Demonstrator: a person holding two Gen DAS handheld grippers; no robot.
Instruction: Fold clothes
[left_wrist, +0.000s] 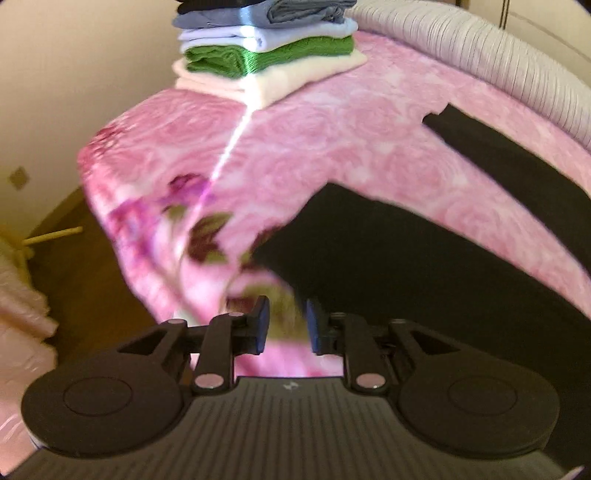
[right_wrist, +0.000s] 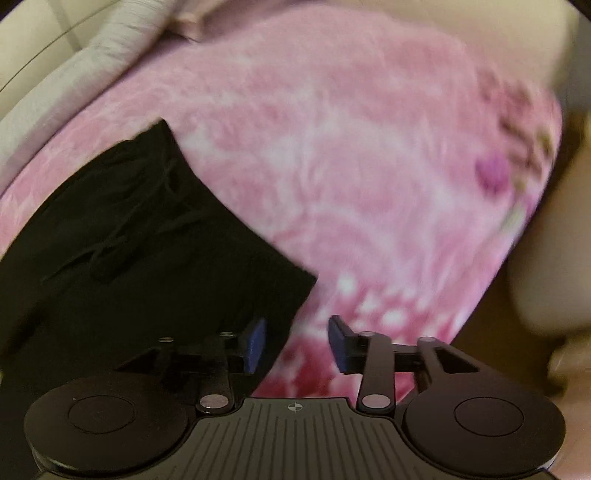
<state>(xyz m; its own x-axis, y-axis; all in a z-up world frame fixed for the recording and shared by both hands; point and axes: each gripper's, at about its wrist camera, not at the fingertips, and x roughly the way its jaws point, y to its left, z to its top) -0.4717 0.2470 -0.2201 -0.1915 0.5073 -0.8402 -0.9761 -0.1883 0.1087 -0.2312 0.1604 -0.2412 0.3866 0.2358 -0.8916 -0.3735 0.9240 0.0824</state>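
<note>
The black garment (left_wrist: 424, 254) is lying flat on the pink blanket (left_wrist: 332, 147) that is covering the bed. In the left wrist view you are seeing it spread from just beyond the fingers out to the right, with a long dark strip (left_wrist: 509, 155) of it running along the far right side near the ribbed grey cover (left_wrist: 480, 51). In the right wrist view the same garment (right_wrist: 147, 240) is filling the near left, creased at its middle, with one corner pointing right onto the blanket (right_wrist: 351, 166).

You are holding the left gripper (left_wrist: 286, 325) above the near edge of the bed, and its jaws are standing a narrow gap apart with nothing between them; only blanket is showing through the gap. You are holding the right gripper (right_wrist: 297, 345) over the garment's right edge, and its jaws are standing wider apart, also gripping nothing. Its left finger (right_wrist: 255, 345) is sitting in front of black cloth, its right finger (right_wrist: 341, 345) in front of blanket.

A stack of folded clothes (left_wrist: 266, 48) is resting at the far left corner of the bed, well apart from the garment. Both views are blurring.
</note>
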